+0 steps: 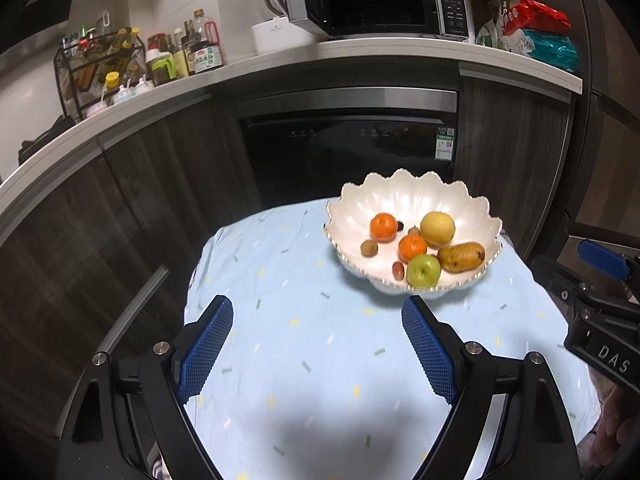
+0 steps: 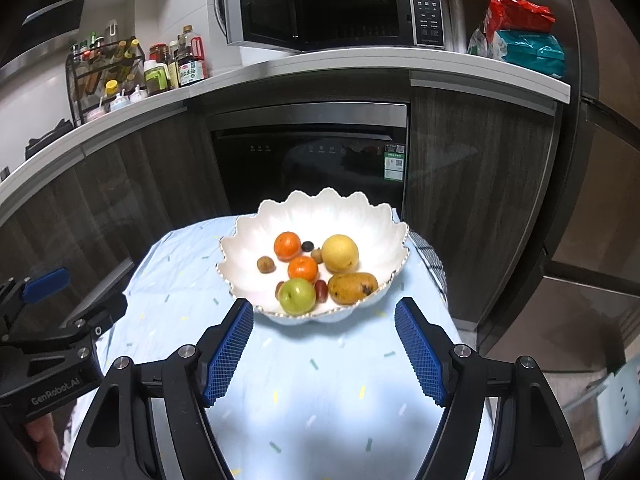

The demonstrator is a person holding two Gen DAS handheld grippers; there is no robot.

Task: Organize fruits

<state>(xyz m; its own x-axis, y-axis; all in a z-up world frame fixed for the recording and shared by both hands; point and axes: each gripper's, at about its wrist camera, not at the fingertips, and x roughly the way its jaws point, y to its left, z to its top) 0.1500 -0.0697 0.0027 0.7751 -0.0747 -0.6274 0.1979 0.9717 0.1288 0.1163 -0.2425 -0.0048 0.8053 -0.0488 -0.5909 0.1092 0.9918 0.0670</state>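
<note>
The left gripper hangs over the table with its jaws spread wide and nothing between the blue pads. The right gripper is likewise spread and empty, its tips just short of the bowl.

The table carries a pale blue cloth with small coloured flecks. Behind it stand dark wood cabinets, a built-in dishwasher and a white countertop bearing an open microwave and a bottle rack.

The scalloped white bowl sits at the far end of the table and holds all the fruit. The mango lies with its long axis roughly across the frame, beside the green apple.

The right wrist view shows a checked cloth behind the bowl; the left wrist view does not.
</note>
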